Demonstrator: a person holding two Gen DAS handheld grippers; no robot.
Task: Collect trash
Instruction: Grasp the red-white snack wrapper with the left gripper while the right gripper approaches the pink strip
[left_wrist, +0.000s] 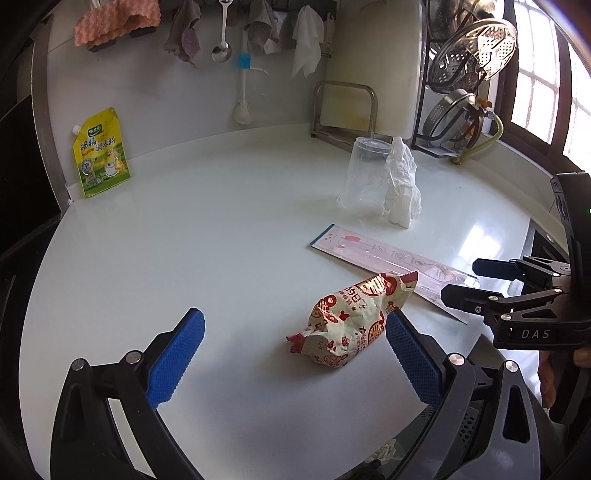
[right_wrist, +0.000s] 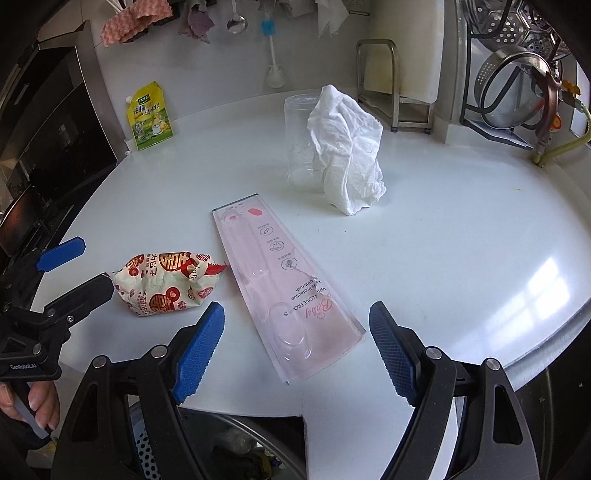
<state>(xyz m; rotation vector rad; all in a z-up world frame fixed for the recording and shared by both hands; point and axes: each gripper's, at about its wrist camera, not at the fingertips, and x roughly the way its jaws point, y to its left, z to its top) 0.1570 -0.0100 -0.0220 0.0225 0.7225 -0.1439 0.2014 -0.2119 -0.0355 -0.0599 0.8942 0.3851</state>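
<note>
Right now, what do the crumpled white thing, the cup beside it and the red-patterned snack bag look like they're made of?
Crumpled white thing: likely tissue paper, matte with soft creases. Cup: clear, probably thin plastic; the counter shows through. Snack bag: printed plastic film, seemingly foil-like, with sharp wrinkles and glints.

A glossy white counter (right_wrist: 461, 236) runs back to a plain white wall (left_wrist: 155, 92). Along the wall's top hang a pink waffle-weave cloth (left_wrist: 114, 22), grey rags (left_wrist: 184, 31) and a steel ladle (left_wrist: 221, 33). At the counter's back right corner a black wire rack (right_wrist: 517, 85) holds steel strainers, beside a dark-framed, sunlit window (left_wrist: 543, 92).
</note>
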